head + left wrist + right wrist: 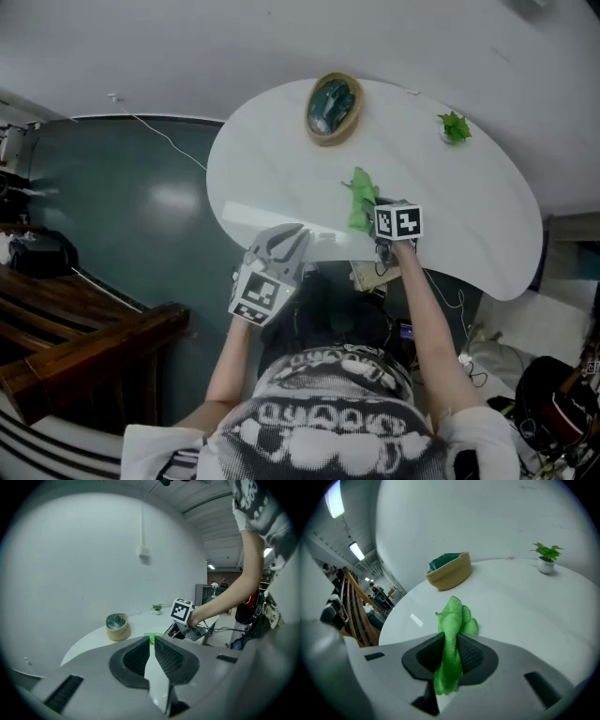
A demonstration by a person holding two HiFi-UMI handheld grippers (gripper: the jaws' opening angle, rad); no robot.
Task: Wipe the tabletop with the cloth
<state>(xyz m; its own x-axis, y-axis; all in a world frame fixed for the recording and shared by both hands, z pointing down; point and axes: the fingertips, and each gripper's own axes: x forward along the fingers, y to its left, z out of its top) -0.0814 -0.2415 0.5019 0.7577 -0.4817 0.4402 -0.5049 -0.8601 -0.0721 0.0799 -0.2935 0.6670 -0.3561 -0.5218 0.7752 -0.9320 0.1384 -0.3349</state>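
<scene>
1. My right gripper [450, 641] is clamped on the green cloth [453, 619]. The fabric is bunched between the jaws, with one tail hanging back toward the camera and a wad bulging out in front.
2. In the head view the cloth [360, 197] lies on the white desk [272, 159], in its near half, just ahead of the right gripper [372, 217]. The front wad touches the desk surface.
3. My left gripper [151, 640] has its jaws pressed together at the tips, with nothing between them. It hangs at the desk's near edge [289, 236], left of the cloth and apart from it.
4. A woven bowl [333, 108] with dark green contents sits at the far side of the desk.
5. A small potted plant [454, 127] is at the far right, well apart from the cloth.
</scene>
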